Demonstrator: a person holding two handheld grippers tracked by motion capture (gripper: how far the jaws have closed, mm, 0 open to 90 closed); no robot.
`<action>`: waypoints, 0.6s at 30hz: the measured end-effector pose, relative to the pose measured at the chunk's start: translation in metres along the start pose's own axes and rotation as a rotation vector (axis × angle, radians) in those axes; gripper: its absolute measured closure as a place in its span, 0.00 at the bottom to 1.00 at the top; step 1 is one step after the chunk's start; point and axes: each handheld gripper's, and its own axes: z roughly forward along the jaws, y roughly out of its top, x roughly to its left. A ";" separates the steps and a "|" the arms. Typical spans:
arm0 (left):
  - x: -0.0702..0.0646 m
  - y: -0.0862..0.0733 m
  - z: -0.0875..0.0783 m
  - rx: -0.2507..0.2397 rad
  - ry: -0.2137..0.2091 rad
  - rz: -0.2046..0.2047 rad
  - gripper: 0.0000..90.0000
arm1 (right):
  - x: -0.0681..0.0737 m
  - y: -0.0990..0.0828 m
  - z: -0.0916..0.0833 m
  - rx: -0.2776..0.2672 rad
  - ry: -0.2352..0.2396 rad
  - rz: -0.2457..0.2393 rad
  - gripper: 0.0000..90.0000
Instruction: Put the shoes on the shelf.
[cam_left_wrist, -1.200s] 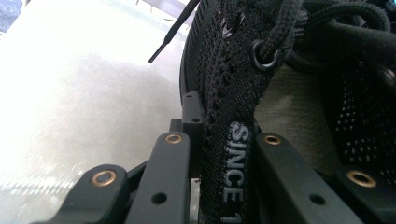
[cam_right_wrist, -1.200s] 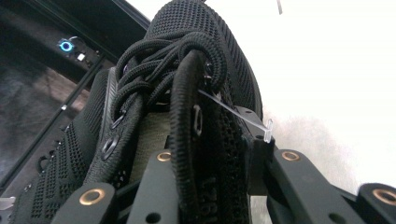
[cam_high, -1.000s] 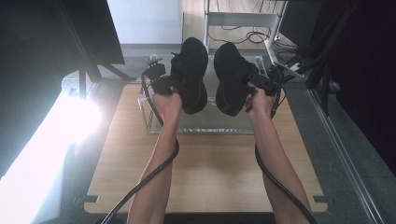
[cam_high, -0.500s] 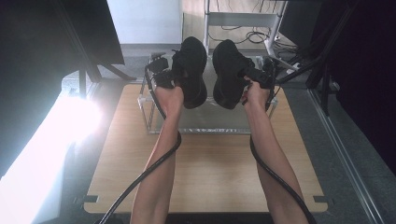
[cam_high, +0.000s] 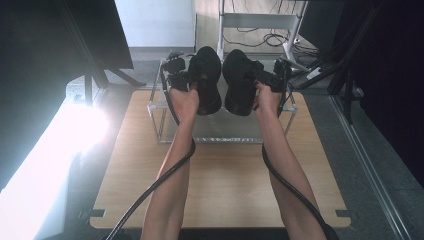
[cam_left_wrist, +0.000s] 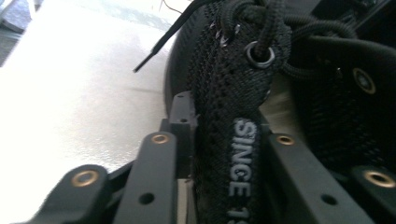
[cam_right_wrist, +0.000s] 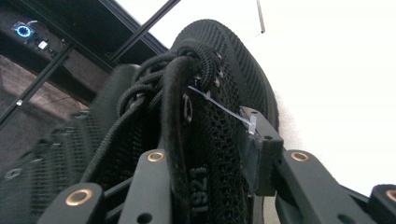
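The left gripper (cam_high: 186, 80) is clamped on the knitted side of a black mesh lace-up shoe (cam_high: 206, 80) (jaws just easing apart); the right gripper (cam_high: 267, 80) likewise pinches its twin shoe (cam_high: 240, 82), above the clear square-edged box (cam_high: 155, 107).

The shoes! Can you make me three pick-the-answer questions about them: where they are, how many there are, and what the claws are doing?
1. Where are the black mesh lace-up shoes?
A. above the clear box with metal edges
B. on the floor
C. at the wooden table's near edge

2. How many shoes?
A. one
B. two
C. four

3. What does the left claw have between its jaws?
A. nothing
B. a cable
C. a shoe's tongue

Answers: 1 A, the high view shows both over the box. 2 B, one at each claw, the other at the right claw. 3 C, the "SINCE" tongue sits between the jaws, which have just been opening.
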 end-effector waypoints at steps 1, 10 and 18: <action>-0.003 -0.001 0.001 -0.003 0.007 0.012 0.78 | 0.001 0.000 0.000 0.004 0.007 0.005 0.78; -0.012 -0.004 0.008 0.022 -0.011 0.042 0.59 | 0.001 -0.003 0.003 0.012 0.078 0.017 0.76; -0.013 -0.007 0.012 0.018 -0.049 0.007 0.51 | -0.004 -0.004 0.002 0.024 0.111 0.033 0.68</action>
